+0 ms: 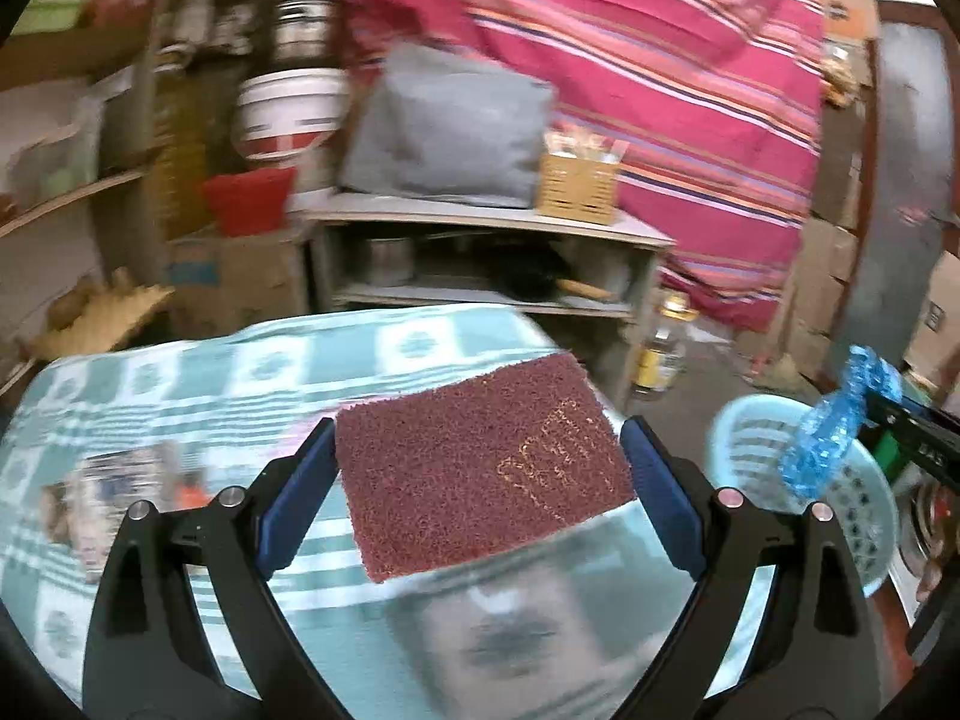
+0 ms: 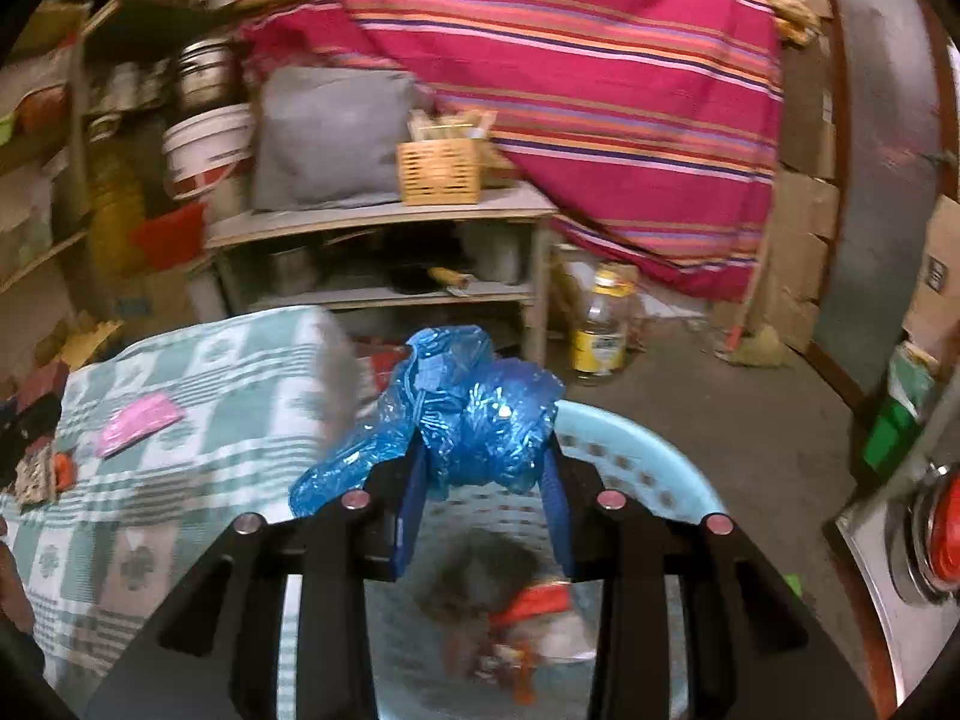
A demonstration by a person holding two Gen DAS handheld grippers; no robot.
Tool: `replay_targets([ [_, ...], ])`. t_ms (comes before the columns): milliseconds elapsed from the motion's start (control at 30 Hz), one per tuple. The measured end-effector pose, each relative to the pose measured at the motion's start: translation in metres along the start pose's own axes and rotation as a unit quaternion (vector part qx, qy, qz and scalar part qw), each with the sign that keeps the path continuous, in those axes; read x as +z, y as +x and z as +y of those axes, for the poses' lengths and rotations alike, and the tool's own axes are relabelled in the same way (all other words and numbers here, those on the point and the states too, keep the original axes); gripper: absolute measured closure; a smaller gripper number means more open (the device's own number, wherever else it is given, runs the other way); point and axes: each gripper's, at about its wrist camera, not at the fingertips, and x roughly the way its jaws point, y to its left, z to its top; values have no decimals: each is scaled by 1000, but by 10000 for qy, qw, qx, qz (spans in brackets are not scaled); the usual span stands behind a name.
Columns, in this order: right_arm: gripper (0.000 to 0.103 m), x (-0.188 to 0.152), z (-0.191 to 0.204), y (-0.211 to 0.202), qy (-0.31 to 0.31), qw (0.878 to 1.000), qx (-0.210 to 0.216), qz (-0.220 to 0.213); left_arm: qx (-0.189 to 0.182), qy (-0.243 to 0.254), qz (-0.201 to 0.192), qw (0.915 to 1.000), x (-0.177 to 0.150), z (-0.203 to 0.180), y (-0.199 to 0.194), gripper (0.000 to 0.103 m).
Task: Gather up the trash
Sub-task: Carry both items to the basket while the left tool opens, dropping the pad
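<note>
Cluttered shelves, a striped pink cloth [image 2: 600, 90] and cardboard boxes fill the background, and in front lies a surface covered with a green-white checked cloth [image 2: 198, 420]; it looks more like a bed or a padded counter, I cannot tell which. The right gripper [image 2: 486, 468] is closed on a crumpled blue plastic bag [image 2: 474, 414], which bulges out above the two pads and hangs also to the left side. This bag is held directly above the pale blue basket [image 2: 648, 456], which stands beside the edge of the covered surface, so I judge that it is meant to be dropped there; some red and mixed pieces of trash [image 2: 528, 612] are already inside the basket. The left gripper [image 1: 480, 480] stands wide apart with a dark red scouring pad [image 1: 480, 468] between its pads; the pad spans the whole gap, and whether the pads press on it or it only lies behind them, I cannot say surely. On the cloth, a pink packet [image 2: 141, 420] and some small wrappers near the left edge are not yet collected. The basket mouth is wide and nothing blocks it. On the floor beyond, a bottle with yellow label [image 2: 600, 330] stands well apart, and the low wooden shelf [image 2: 384, 222] is behind the basket, not in the way.
</note>
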Motion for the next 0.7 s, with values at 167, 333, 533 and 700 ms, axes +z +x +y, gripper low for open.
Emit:
replay_targets([
  [167, 68, -6, -38, 1, 56, 9995, -312, 80, -509, 466, 115, 9975, -10, -80, 18, 13],
  [333, 68, -11, -70, 4, 199, 9988, -419, 170, -861, 884, 209, 9921, -22, -141, 30, 13],
  [533, 68, -20, -103, 8, 504, 9973, -444, 307, -1076, 1097, 353, 9875, -36, -181, 44, 13],
  [700, 68, -24, -103, 9, 456, 9973, -419, 388, -1055, 1096, 444, 9874, -39, -188, 57, 12],
])
